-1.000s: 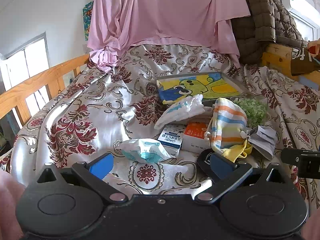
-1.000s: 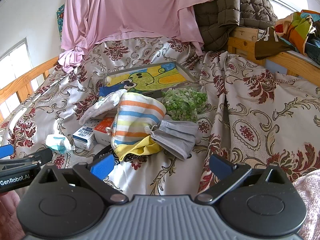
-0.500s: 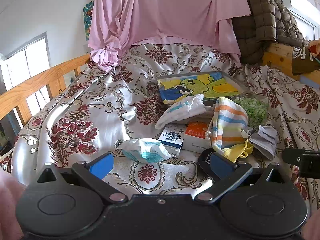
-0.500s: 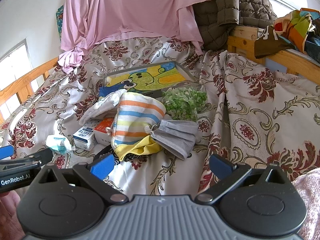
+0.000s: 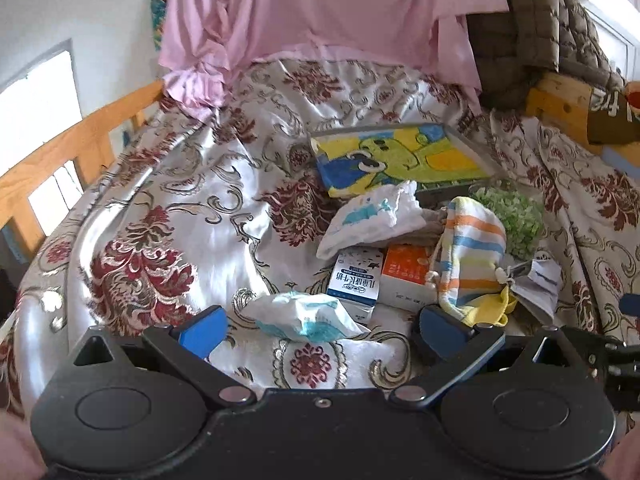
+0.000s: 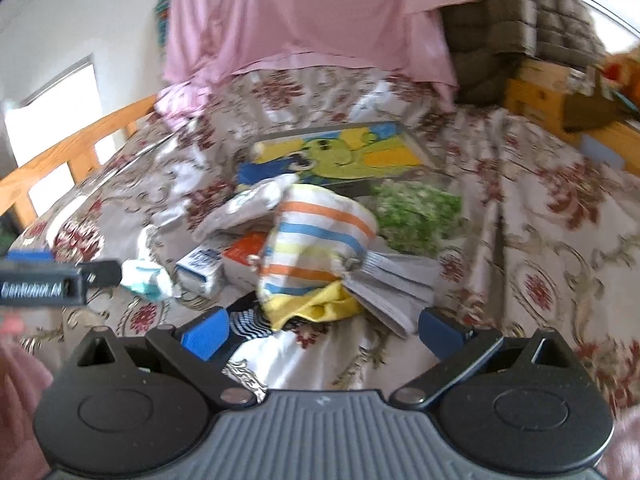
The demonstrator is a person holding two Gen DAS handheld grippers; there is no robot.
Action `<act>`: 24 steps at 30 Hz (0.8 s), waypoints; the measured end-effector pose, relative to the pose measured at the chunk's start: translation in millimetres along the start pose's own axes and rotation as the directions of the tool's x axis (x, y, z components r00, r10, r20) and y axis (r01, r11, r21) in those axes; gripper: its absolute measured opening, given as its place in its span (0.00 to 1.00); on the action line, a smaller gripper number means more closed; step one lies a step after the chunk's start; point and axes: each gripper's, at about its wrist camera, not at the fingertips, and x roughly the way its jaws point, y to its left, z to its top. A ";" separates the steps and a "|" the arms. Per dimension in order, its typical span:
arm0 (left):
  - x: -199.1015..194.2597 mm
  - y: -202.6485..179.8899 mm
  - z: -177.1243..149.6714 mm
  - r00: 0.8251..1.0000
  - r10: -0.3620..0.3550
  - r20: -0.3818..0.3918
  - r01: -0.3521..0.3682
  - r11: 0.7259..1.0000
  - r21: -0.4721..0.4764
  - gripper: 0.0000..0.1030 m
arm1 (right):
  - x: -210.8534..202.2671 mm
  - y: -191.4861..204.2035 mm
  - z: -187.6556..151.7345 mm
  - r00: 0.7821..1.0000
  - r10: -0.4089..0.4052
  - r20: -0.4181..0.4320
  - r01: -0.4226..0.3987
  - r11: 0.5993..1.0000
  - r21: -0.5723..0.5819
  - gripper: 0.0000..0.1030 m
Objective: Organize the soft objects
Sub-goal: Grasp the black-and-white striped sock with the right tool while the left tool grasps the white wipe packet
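Observation:
A pile of soft things lies on the floral bedspread [image 5: 168, 216]. A crumpled white and teal tissue pack [image 5: 302, 316] lies just ahead of my open, empty left gripper [image 5: 320, 330]. A striped drawstring pouch [image 6: 316, 248] sits on a yellow cloth [image 6: 316, 306], with a grey face mask [image 6: 396, 286] to its right and a black-and-white striped sock [image 6: 252, 326] under it. My right gripper [image 6: 320, 332] is open and empty, close in front of these. A white printed cloth [image 5: 374, 218] lies behind. The pouch also shows in the left wrist view [image 5: 470, 258].
A blue and white carton [image 5: 354, 282] and an orange box [image 5: 404, 272] lie in the pile. A tray with a cartoon towel [image 5: 400, 156] and a bag of green bits [image 5: 512, 216] sit behind. Wooden rails [image 5: 60, 160] run along the left; a pink sheet [image 5: 320, 8] hangs at the back.
My right gripper has moved forward and left toward the pouch and mask, and its view is blurred. My left gripper has edged forward toward the tissue pack. Both stay open.

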 end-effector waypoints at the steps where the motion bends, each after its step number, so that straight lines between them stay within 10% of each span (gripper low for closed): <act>1: 6.0 2.3 3.2 1.000 -0.012 -0.025 0.012 1.000 0.001 0.99 | 4.2 3.2 3.1 1.000 0.010 -0.008 -0.010 1.000 -0.027 1.00; 8: 56.4 16.8 16.6 0.977 -0.072 -0.200 0.074 0.997 0.007 0.99 | 39.5 22.9 8.7 0.990 0.086 -0.109 -0.103 0.982 -0.157 1.00; 14: 92.8 26.8 21.9 0.981 -0.049 -0.190 0.031 0.995 -0.096 0.99 | 76.5 30.4 7.6 0.951 0.209 -0.229 -0.237 0.966 -0.104 0.96; 24: 122.5 30.8 20.2 0.969 -0.074 -0.235 0.039 0.988 -0.152 0.92 | 123.1 23.9 4.2 0.926 0.218 -0.308 -0.220 0.975 0.029 0.83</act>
